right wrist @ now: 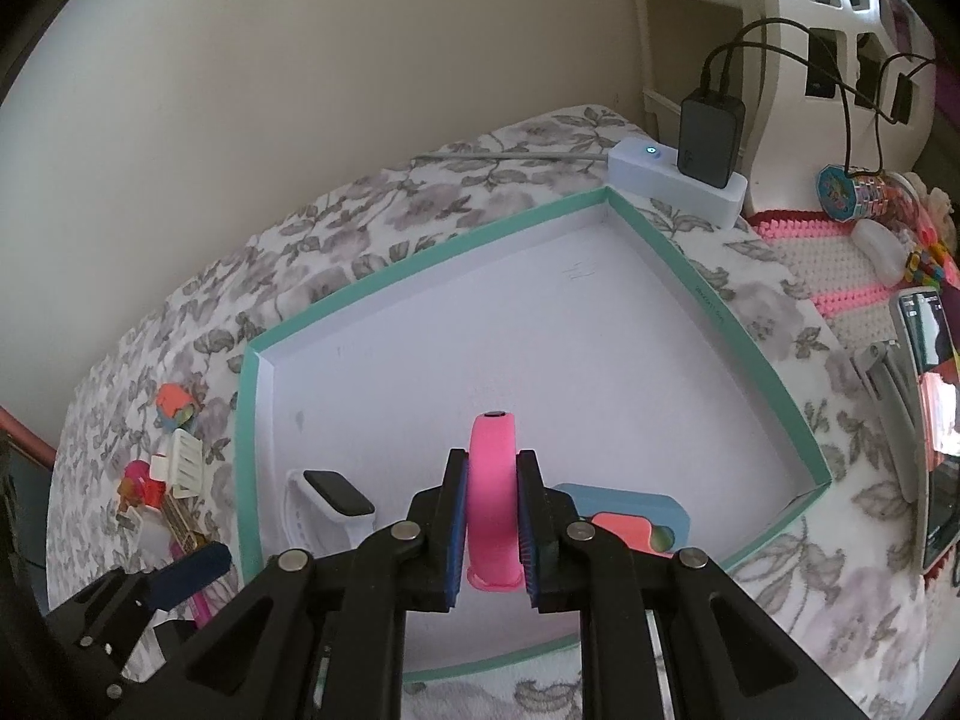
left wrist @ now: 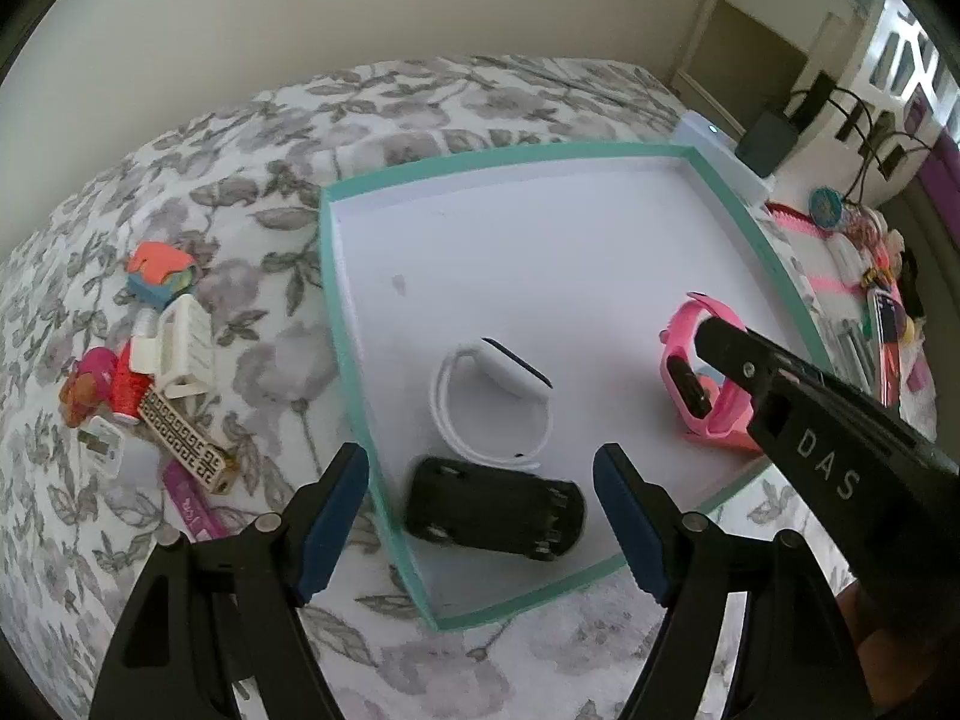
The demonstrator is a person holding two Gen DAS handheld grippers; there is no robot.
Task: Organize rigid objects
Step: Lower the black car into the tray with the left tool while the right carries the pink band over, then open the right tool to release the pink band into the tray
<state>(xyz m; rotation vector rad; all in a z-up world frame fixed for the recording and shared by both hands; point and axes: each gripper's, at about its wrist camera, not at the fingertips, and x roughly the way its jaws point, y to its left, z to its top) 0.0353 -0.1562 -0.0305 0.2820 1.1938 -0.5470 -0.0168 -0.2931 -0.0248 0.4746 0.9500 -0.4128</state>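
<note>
A shallow white box with a teal rim (left wrist: 348,336) (right wrist: 774,384) lies on a flowered bedspread. In it are a white smartwatch (left wrist: 498,396) (right wrist: 324,501), a black toy car (left wrist: 492,507) and a pink smartwatch (left wrist: 708,384) (right wrist: 493,498). My right gripper (right wrist: 492,516) is shut on the pink smartwatch's band, inside the box; in the left wrist view its finger (left wrist: 780,384) crosses over the watch. My left gripper (left wrist: 480,516) is open and empty above the box's near left corner, over the black car.
Left of the box lies a pile of small things: a colourful block (left wrist: 159,273), a white clip (left wrist: 180,348), red thread (left wrist: 123,387), a patterned bar (left wrist: 186,441). A blue and coral block (right wrist: 630,519) sits in the box. A white charger (right wrist: 678,183) and a phone (right wrist: 930,420) are at right.
</note>
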